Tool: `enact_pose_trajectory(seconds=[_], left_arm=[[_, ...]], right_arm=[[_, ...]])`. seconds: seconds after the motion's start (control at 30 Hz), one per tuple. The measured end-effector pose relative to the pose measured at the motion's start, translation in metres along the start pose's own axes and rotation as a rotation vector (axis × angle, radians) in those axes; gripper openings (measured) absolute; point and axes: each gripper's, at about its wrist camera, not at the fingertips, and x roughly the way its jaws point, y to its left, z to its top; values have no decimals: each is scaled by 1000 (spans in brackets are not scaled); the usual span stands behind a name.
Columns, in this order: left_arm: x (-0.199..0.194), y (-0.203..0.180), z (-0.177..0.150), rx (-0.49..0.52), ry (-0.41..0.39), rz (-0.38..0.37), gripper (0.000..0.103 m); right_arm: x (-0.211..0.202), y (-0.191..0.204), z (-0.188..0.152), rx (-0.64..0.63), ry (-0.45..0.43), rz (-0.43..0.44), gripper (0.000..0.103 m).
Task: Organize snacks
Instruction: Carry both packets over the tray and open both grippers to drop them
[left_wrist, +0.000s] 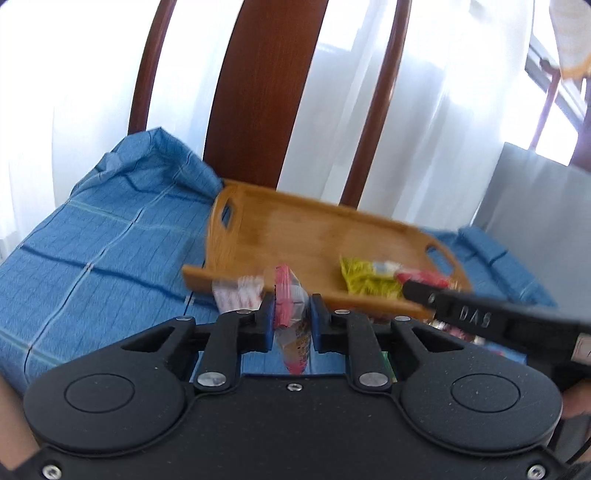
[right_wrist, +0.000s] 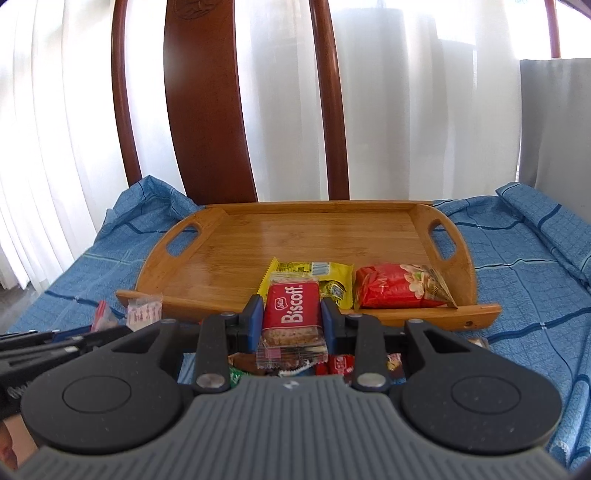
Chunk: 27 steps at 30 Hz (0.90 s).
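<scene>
Biscoff pack, red wrapper with a clear end, sits clamped between the blue pads of the right gripper, held just at the near rim of the wooden tray. Pink snack packet is clamped edge-on in the left gripper, also short of the tray's near edge; the left view is motion-blurred, so the packet's print is unreadable.

Already on the tray, near-right part: yellow packet and red nut bag, side by side, close but whether touching is unclear. The rest of the tray floor is bare. A white-and-red wrapper lies on the blue checked cloth just outside the tray's near-left rim. More loose snacks lie under the right gripper, partly hidden by its body. A chair back stands behind the tray, white curtains beyond.

Step in hand, judged: transport of two snacks toward the tray, one per gripper, both past pickup, neither released.

Next move likely calls for carrying each item over the rim and setting it on bare tray floor, the Biscoff pack probably left of the yellow packet, then spreading the fingers to let go. Grippers are near each other, so crossing paths is the risk.
</scene>
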Motion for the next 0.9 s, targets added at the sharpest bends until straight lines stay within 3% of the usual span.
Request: enact_pose_trajectory(seconds=[0.4, 0.63, 0.9], left_arm=[[49, 28, 73, -175, -64, -135, 18], [93, 48, 72, -300, -11, -173, 18], [116, 53, 59, -295, 41, -143, 18]], right_arm=[[35, 3, 18, 103, -5, 66, 38], [65, 6, 22, 135, 28, 61, 38], [80, 22, 20, 67, 43, 32, 38]])
